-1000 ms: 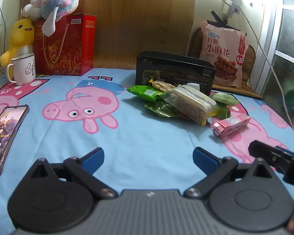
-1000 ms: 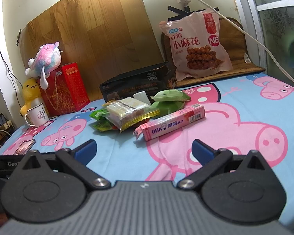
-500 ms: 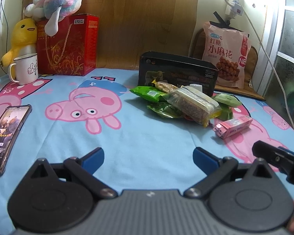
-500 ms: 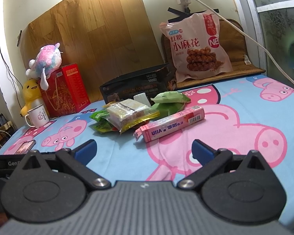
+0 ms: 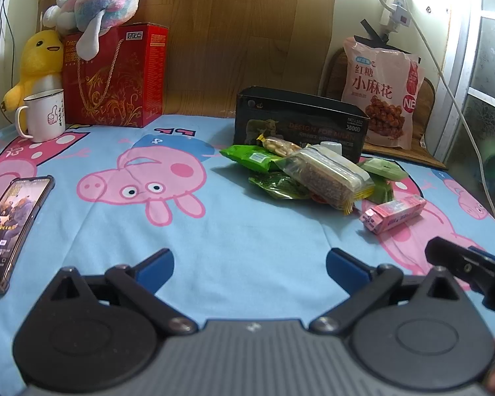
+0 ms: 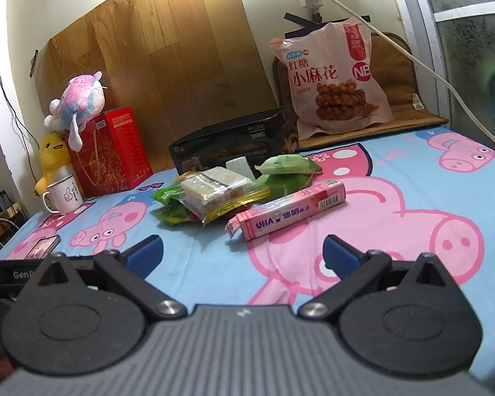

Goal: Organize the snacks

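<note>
A pile of snacks lies on the blue cartoon-pig sheet in front of a black open box (image 5: 300,122) (image 6: 234,145). It holds a clear pack of bars (image 5: 326,178) (image 6: 221,191), green packets (image 5: 250,156) (image 6: 287,165) and a pink candy box (image 5: 392,213) (image 6: 290,213). My left gripper (image 5: 250,265) is open and empty, well short of the pile. My right gripper (image 6: 242,252) is open and empty, just short of the pink candy box. Its side shows at the right edge of the left wrist view (image 5: 468,265).
A big pink snack bag (image 5: 382,94) (image 6: 333,79) leans at the back right. A red gift box (image 5: 114,76) with plush toys, a white mug (image 5: 44,118) and a phone (image 5: 11,217) are on the left. A white cable (image 6: 412,56) hangs at the right.
Both views have crept slightly forward toward the snack pile. Both grippers stay open and empty.
</note>
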Motion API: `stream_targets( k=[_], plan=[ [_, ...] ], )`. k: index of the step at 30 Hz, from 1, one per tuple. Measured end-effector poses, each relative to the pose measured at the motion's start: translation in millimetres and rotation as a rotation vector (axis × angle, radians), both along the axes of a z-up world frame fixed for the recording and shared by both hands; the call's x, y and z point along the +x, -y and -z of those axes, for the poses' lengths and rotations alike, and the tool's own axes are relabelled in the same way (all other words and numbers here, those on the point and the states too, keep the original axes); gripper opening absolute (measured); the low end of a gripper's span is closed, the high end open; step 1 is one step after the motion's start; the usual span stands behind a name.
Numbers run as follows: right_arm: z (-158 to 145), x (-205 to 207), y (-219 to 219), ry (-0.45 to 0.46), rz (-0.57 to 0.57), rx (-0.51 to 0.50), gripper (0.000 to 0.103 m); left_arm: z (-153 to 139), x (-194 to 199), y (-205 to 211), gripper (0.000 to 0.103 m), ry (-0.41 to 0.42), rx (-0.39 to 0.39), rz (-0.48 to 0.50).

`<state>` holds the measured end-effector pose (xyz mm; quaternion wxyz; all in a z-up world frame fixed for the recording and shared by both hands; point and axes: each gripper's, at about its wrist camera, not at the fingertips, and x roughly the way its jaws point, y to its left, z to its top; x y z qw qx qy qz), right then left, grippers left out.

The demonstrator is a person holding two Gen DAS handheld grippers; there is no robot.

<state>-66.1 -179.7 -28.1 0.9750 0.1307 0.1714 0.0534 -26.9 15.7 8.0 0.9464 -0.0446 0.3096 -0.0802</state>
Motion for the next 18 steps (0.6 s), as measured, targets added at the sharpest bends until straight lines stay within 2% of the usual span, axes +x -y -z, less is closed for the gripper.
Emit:
stream_targets(
  k=[10,18],
  plan=[
    [1,1,-3,0.0,-0.017,-0.01,0.1,-1,5,0,0.102,-0.002,0.036,-0.015],
    [0,-1,-4,0.004,-0.024,-0.013,0.099,-5,18,11,0.102,-0.016,0.1,0.023]
  ],
)
